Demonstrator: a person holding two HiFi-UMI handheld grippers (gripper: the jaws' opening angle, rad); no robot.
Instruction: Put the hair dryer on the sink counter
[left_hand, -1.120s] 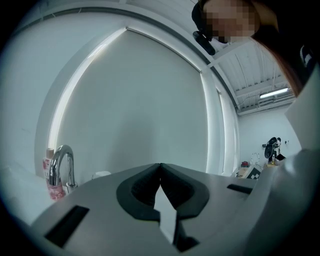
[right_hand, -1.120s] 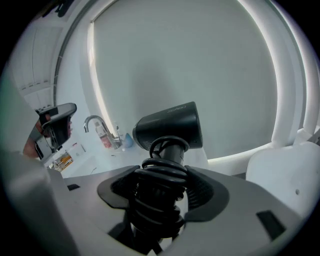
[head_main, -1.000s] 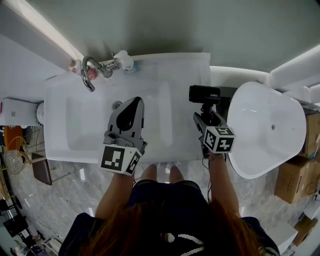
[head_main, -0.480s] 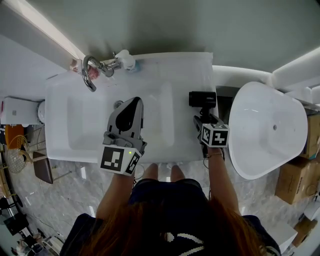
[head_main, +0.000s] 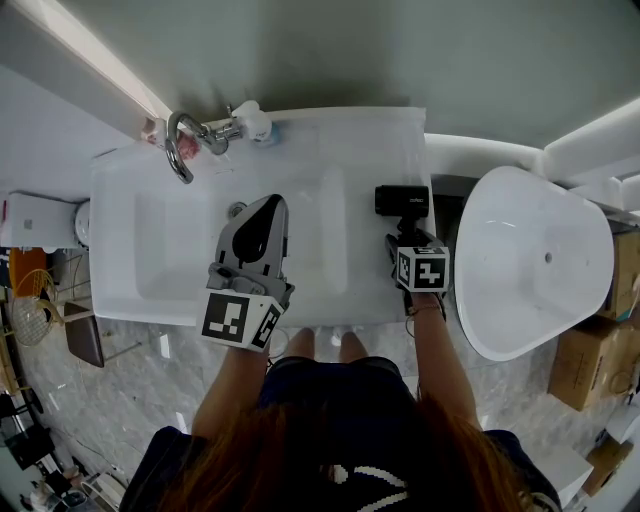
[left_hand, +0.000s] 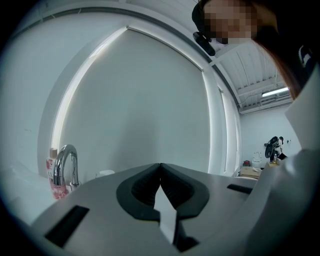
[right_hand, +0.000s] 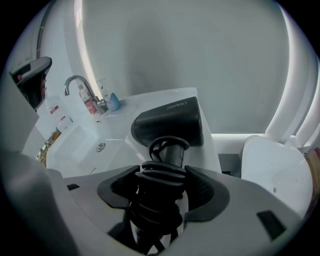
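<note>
At the right end of the counter (head_main: 370, 140), the right hand-held gripper (head_main: 406, 243) pinched the hair dryer (head_main: 402, 200) by its cord-wrapped handle. The left hand-held gripper (head_main: 266, 212) was pressed together, empty. Released so near the edge, the dryer might topple off.

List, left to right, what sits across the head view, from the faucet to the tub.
faucet → left gripper → hair dryer → bathtub. The right gripper is left out because it overlaps the hair dryer it holds.
</note>
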